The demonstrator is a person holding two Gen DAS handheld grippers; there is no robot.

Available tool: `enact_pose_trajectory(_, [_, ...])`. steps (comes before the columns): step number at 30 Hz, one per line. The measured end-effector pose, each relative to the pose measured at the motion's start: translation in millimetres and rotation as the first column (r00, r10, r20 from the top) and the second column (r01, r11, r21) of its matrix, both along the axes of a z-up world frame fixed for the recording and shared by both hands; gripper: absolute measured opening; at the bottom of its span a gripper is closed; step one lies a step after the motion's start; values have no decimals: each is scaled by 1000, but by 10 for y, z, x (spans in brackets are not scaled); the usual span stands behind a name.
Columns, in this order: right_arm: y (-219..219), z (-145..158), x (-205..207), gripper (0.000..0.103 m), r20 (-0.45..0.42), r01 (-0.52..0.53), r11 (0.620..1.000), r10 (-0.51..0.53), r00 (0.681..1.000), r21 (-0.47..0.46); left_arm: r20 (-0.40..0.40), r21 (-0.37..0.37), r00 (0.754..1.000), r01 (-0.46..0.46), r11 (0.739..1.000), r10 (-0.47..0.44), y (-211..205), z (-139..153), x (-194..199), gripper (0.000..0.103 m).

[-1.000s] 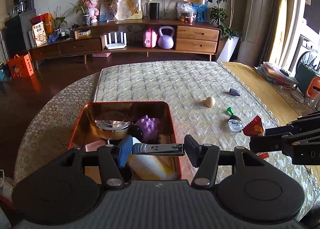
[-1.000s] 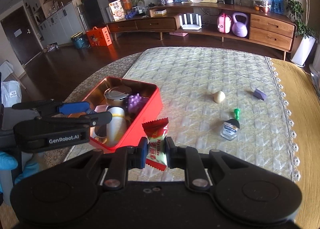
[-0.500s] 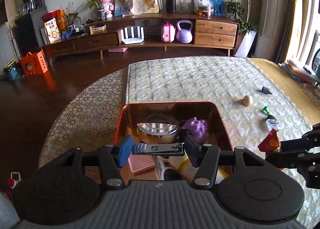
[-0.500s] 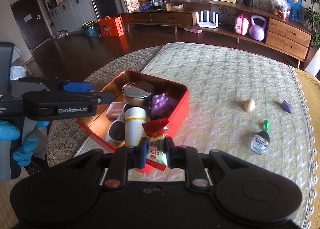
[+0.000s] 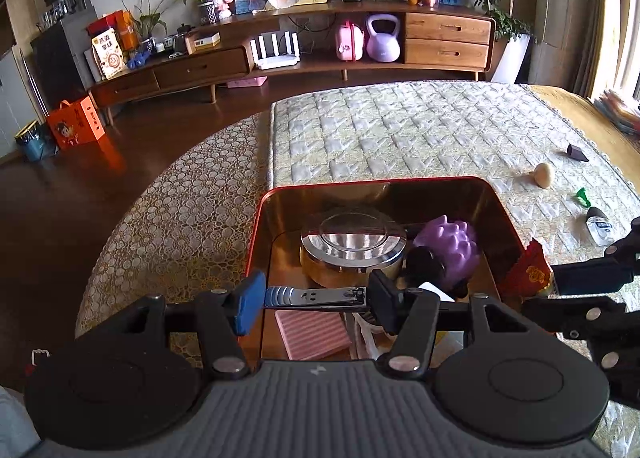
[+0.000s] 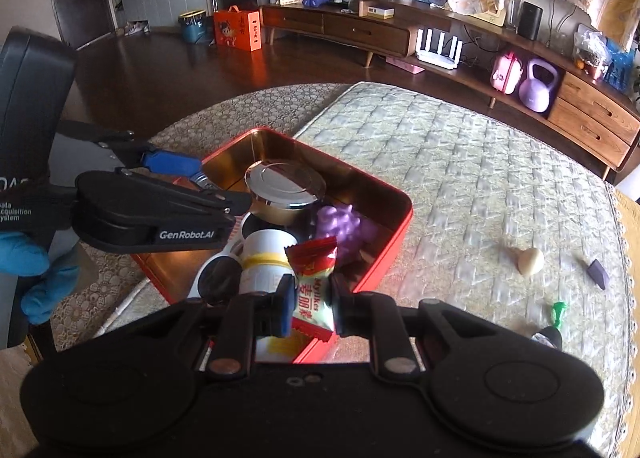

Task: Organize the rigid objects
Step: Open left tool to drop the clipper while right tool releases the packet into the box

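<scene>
The left gripper [image 5: 316, 298] clamps a shiny steel nail clipper [image 5: 315, 295] endwise, long axis crosswise, directly above the red, gold-lined metal tin [image 5: 440, 181]; the right gripper [image 6: 308, 306] pinches a red snack sachet [image 6: 314, 278] over the tin's near corner.

one red tin [image 6: 396, 226], one nail clipper [image 5: 316, 295], one snack packet [image 6: 314, 286], two tools [image 5: 312, 298] [image 6: 308, 304]

Bottle [image 6: 547, 336]: mostly hidden behind right gripper body; only cap end shows.
Pink box [image 5: 312, 332]: near edge covered by left gripper.
White jar [image 6: 262, 264]: base hidden by snack packet [image 6: 314, 282].
Packet print: partly unreadable.
</scene>
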State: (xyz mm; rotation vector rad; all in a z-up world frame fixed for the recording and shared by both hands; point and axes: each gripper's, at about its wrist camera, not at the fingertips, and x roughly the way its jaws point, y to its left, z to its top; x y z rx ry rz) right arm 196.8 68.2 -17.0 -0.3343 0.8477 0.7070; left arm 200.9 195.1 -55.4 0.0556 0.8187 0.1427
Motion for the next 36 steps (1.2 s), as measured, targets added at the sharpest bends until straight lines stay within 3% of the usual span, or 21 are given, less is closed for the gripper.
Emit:
enact_pose_trajectory(14, [73, -157, 100, 22, -27, -6, 1000, 6, 1000, -5, -53, 20, 998, 41, 999, -40, -94, -198, 154, 56])
enact_pose_trajectory(22, [20, -125, 39, 28, -36, -2, 1000, 2, 999, 15, -57, -3, 998, 19, 1000, -19, -71, -177, 155, 57])
enact_pose_trajectory(27, [3, -91, -27, 38, -52, -16, 999, 18, 998, 30, -46, -21, 999, -2, 1000, 1, -53, -130, 109, 56])
enact_pose_trajectory(36, [-73, 6, -154, 42, -61, -2, 998, 6, 998, 57, -31, -51, 999, -27, 998, 25, -20, 3, -36, 60])
